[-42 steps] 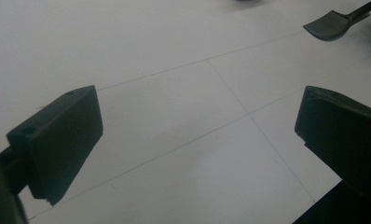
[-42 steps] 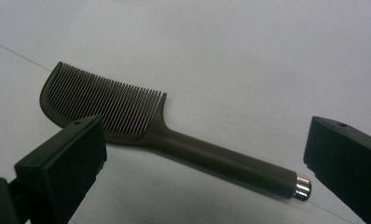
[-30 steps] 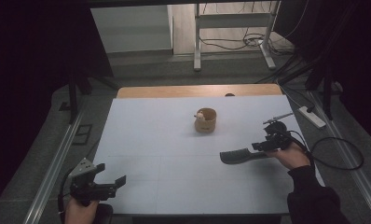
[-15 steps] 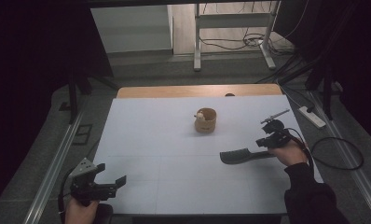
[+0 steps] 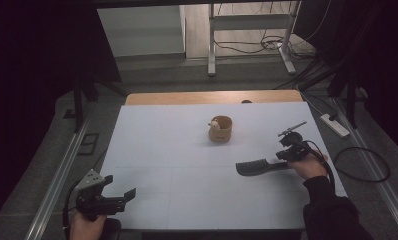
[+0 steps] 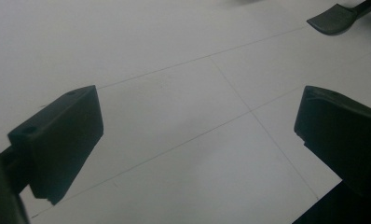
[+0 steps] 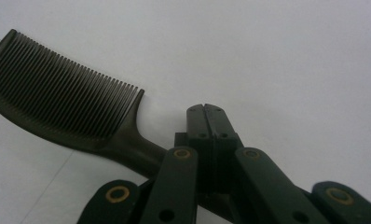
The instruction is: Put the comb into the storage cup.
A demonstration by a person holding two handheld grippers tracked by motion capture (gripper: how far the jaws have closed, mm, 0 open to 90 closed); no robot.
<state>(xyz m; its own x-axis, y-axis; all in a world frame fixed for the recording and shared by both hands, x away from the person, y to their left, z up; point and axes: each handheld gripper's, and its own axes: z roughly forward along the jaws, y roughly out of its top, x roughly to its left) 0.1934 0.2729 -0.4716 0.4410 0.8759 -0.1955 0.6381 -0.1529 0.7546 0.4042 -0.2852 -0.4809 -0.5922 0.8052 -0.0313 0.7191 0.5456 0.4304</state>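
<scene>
On the right half of the white table (image 5: pixel 152 150) we have the comb (image 5: pixel 257 166) in hand: our right gripper (image 7: pixel 206 112) has just been closing, and its jaws are now pressed together with the comb's handle passing under and beside them. From the right gripper view we cannot tell for sure whether the handle is pinched between the pads or merely trapped under the linkage, but in the high view the comb juts out leftward from that gripper (image 5: pixel 287 156), teeth end farthest from the hand and low over the table. So we judge the grasp as done, or nearly so. What is left is the carrying; the likeliest goal, we guess, is the small tan cup (image 5: pixel 220 129), which stands well apart, farther up the table and to the left of the comb. Our left gripper (image 5: pixel 118 196) waits at the near left corner, jaws spread wide over bare table with nothing between them.
</scene>
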